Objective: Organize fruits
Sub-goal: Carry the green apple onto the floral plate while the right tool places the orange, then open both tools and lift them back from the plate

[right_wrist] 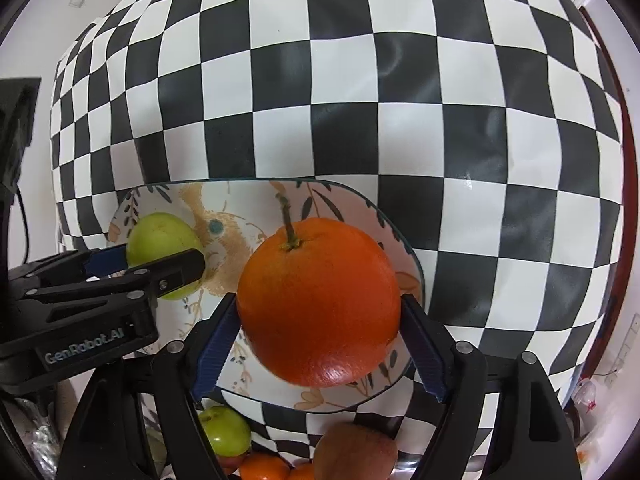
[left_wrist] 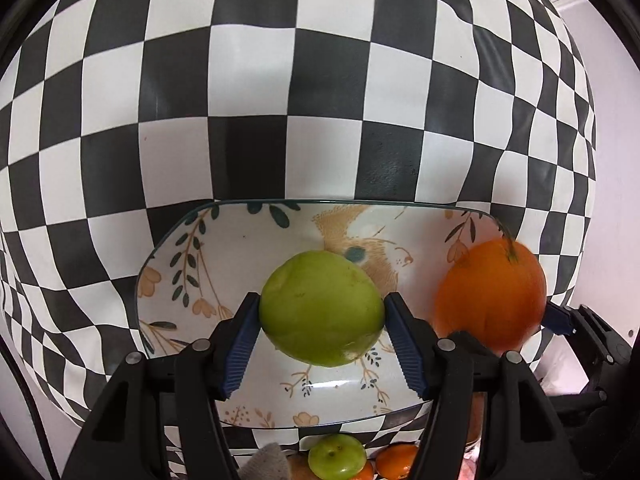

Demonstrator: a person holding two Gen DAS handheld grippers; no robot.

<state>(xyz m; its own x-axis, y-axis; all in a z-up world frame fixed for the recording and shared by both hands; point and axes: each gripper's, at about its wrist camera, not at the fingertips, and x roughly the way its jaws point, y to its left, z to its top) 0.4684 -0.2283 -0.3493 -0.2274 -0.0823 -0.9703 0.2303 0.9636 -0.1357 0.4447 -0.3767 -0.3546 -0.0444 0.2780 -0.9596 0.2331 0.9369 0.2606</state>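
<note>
My left gripper [left_wrist: 322, 316] is shut on a green apple [left_wrist: 322, 308] and holds it over a white floral plate [left_wrist: 240, 248]. My right gripper [right_wrist: 318, 320] is shut on an orange [right_wrist: 318, 304] with a stem, held over the same plate [right_wrist: 352, 204]. The orange also shows at the right of the left wrist view [left_wrist: 490, 292]. The left gripper [right_wrist: 152, 264] and its green apple [right_wrist: 160, 236] show at the left of the right wrist view. Both fruits hang just above the plate.
The plate sits on a black-and-white checkered tablecloth [left_wrist: 320, 80]. Below the plate's near edge lie more fruits: a green apple [right_wrist: 226, 430], oranges [right_wrist: 264, 468] and a brownish-red fruit [right_wrist: 356, 452]. A white wall [right_wrist: 624, 360] is to the right.
</note>
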